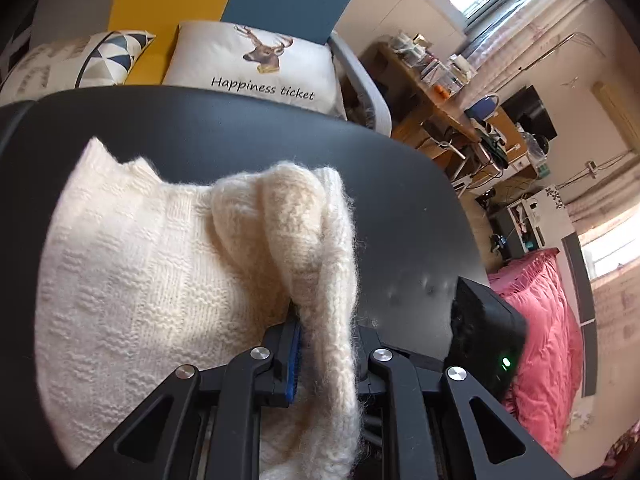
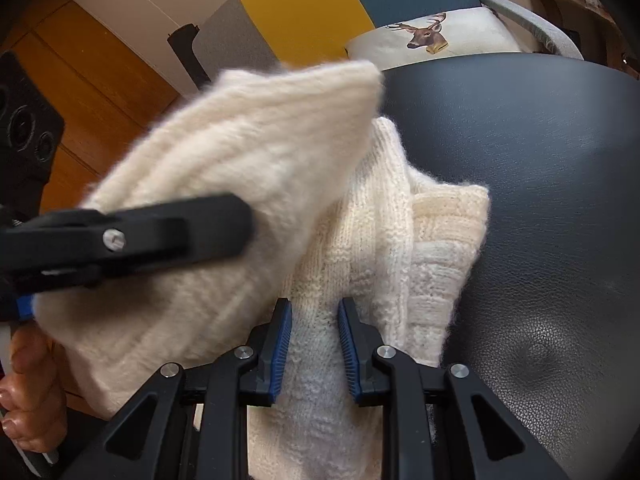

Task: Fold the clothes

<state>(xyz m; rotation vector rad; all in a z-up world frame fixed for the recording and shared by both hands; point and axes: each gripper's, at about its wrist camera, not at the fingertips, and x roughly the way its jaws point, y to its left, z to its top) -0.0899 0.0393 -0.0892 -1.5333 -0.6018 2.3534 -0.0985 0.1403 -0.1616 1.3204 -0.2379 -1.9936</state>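
Sweater: cream knit on black table, soft, floppy (fuzzy, grips well).
Left gripper: clamped on lifted fold.
Right gripper: narrowly parted, pinching knit.
Hold: bunched edges.

The sweater lies on the table, one part of it lifted over the rest by the left gripper, and the deer cushion stands behind the table.
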